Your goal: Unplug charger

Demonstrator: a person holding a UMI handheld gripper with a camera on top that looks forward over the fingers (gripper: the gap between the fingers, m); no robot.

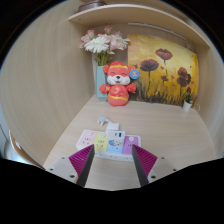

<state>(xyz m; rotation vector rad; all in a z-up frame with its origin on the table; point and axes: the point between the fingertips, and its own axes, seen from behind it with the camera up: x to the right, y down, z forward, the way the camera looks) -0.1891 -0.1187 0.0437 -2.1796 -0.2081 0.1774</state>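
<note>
A white power strip [109, 143] with pastel yellow, blue and pink sections lies flat on the light wooden desk [150, 125], just ahead of my fingers. A small white charger [113, 128] stands plugged into the strip's far side. My gripper [112, 163] is open, its magenta pads [82, 159] spread to either side of the strip's near edge, with bare desk between them. Nothing is held.
Beyond the strip, a red and white plush toy [118, 83] sits against the wall, beside a vase of pale flowers [103, 46]. A poppy painting [164, 70] leans at the back right. A shelf [125, 14] runs overhead. The desk's edge falls away at the left.
</note>
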